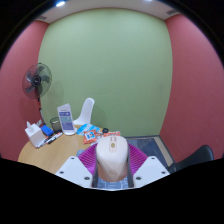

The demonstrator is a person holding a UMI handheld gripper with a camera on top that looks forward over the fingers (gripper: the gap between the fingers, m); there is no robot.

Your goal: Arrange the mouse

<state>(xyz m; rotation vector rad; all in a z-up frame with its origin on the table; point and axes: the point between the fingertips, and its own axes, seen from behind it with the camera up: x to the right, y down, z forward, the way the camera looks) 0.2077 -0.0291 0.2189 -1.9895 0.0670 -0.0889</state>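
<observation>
The mouse is seen between the two fingers of the tongs, lifted up above the counter. It is light in colour, with a small orange mark near its top. The pink pads are seen close on both of its sides, and no gap can be made out, so it is judged that the mouse is held by the tongs. The tongs are closed in only as far as the width of the mouse. The counter is round and made of wood, and it lies ahead and lower down. Some things are placed on it: a white cup, a flat box, a colourful packet, and some small things that are too small to name. A fan is seen standing beyond the counter, by the wall. A few things could go wrong from here. The mouse is smooth and rounded, so it could be let slip if the hold is made loose too early. It could be dropped and knocked on the counter if it is let go from high up. The cup or the packet could be bumped if the mouse is put down too near them.
</observation>
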